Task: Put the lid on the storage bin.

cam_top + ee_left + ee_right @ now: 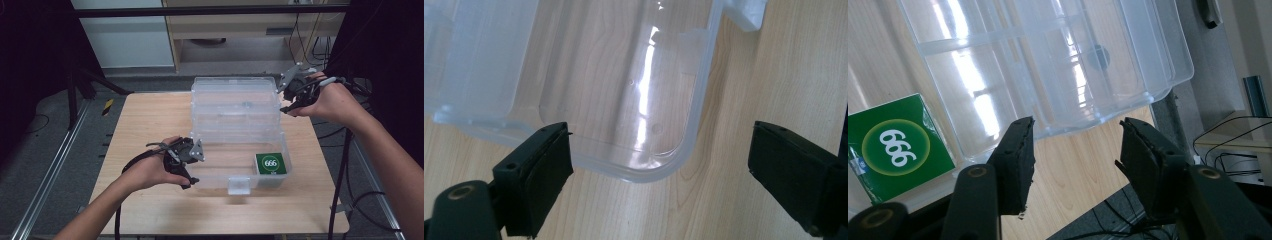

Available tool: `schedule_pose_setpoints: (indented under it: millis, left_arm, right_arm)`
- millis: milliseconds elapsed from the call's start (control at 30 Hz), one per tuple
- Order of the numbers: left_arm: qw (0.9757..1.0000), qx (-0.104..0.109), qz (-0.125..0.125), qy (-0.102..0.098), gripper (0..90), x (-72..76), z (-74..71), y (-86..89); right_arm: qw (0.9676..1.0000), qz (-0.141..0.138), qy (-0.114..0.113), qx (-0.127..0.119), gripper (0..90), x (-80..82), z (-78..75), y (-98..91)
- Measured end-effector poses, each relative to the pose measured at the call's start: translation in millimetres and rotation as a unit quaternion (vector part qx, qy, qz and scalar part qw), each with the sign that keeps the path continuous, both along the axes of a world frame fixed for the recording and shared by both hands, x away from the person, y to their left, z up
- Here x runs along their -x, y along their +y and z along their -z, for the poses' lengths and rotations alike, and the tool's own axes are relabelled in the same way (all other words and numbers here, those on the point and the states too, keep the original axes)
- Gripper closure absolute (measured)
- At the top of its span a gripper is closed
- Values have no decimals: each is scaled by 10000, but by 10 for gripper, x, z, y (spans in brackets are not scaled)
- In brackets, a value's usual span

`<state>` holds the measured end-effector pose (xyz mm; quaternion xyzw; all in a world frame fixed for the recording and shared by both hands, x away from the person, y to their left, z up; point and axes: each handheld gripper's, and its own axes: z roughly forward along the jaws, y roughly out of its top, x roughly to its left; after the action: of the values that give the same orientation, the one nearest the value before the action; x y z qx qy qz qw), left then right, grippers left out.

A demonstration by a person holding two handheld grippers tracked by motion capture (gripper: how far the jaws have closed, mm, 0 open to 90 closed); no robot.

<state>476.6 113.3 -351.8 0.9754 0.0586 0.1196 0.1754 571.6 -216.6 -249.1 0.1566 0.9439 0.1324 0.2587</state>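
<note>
Both grippers' jaws stand released: left gripper (184, 162) beside the clear box (220, 170) front corner, right gripper (292, 97) at its raised lid's (235, 107) edge.

High view: table (150, 130) evenly lit from overhead, both upper corners and left edge near black. Slightly soft, low-res look. Left gripper view: sharp, bright vertical glare streak on the clear box (644, 90) at center. Right gripper view: two white glare streaks on the lid (978, 75), upper left; green pack (895, 145) crisp, background at right soft.
</note>
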Motion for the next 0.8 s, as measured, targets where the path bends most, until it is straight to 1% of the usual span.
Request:
schedule_pose_setpoints:
  millis: [33,67,133,200,233,267,300,367,400,467,500,567,700,733,767,800]
  left_arm:
    - [10000,-47,48,16,107,-5,-8,-28]
    - [9999,-88,85,-10,112,-9,-17,-46]
    - [9999,-106,112,-20,112,-16,-27,-71]
    - [9998,-114,169,-29,123,-19,-47,-134]
    - [9998,-114,169,-29,127,-19,-47,-134]
    - [9997,-112,209,-18,127,-7,-49,-164]
    - [9995,-130,273,5,139,10,-47,-206]
    - [9994,-149,301,24,155,17,-42,-230]
    - [9992,-205,343,84,162,23,-21,-277]
    - [9989,-235,379,140,184,23,0,-320]
    - [9989,-235,379,140,193,23,0,-320]
    - [9984,-294,451,170,204,15,33,-374]
    - [9980,-332,486,249,224,-14,74,-418]
    - [9978,-343,487,288,224,-27,91,-432]
    - [9975,-359,513,328,227,-44,109,-448]
    - [9972,-398,526,354,235,-74,145,-476]
  right_arm:
    - [9999,-72,24,97,491,-8,-5,41]
    - [9998,-117,27,125,495,-9,-6,58]
    - [9997,-156,34,169,495,-17,-13,72]
    - [9994,-218,-29,260,498,-36,-39,117]
    - [9994,-218,-29,260,498,-36,-39,117]
    - [9993,-211,-37,317,500,-39,-60,134]
    - [9990,-277,-60,334,519,-41,-93,173]
    - [9988,-321,-65,359,526,-43,-108,195]
    - [9982,-450,-44,394,547,-57,-128,247]
    - [9981,-492,-7,368,556,-75,-121,285]
    - [9980,-512,-3,366,555,-93,-105,303]
    - [9976,-592,46,362,558,-129,-58,341]
    - [9964,-693,158,452,559,-217,79,425]
    - [9964,-693,158,452,559,-217,79,425]
    - [9962,-707,190,482,558,-247,114,443]
    - [9958,-721,237,504,562,-305,180,472]
